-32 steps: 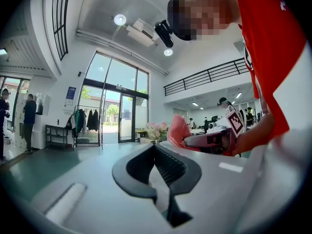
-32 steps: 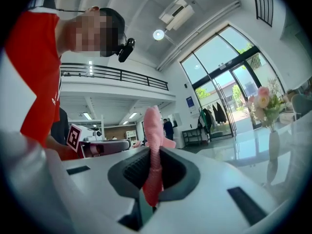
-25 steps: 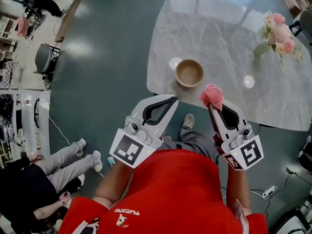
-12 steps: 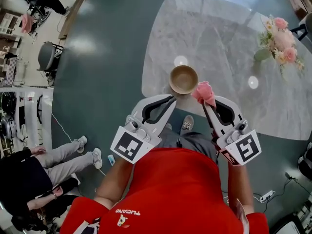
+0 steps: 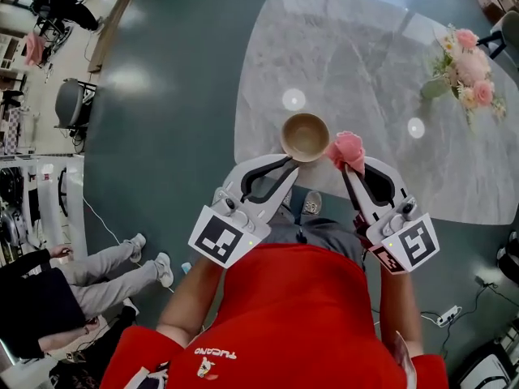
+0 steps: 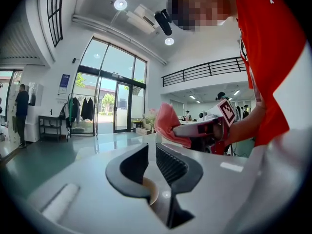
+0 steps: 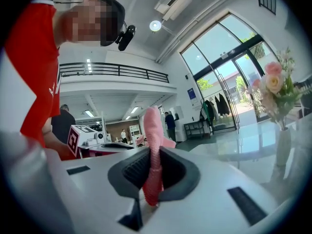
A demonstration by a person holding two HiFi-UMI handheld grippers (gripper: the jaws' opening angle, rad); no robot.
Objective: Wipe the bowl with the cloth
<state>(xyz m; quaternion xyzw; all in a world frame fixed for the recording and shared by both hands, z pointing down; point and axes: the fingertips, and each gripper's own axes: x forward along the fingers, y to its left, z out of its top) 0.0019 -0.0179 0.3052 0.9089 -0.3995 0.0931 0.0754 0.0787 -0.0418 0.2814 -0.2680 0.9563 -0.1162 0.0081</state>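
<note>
Both grippers have closed in on the wooden bowl at the marble table's near edge. The left gripper, jaws nearly together and empty, is at its rim. The right gripper pinches the pink cloth just beside it, ready to wipe.

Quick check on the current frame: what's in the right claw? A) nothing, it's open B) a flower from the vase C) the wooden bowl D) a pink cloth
D: the right gripper view shows the pink cloth pinched upright between the jaws of the right claw, while the bowl sits apart on the marble table.
</note>
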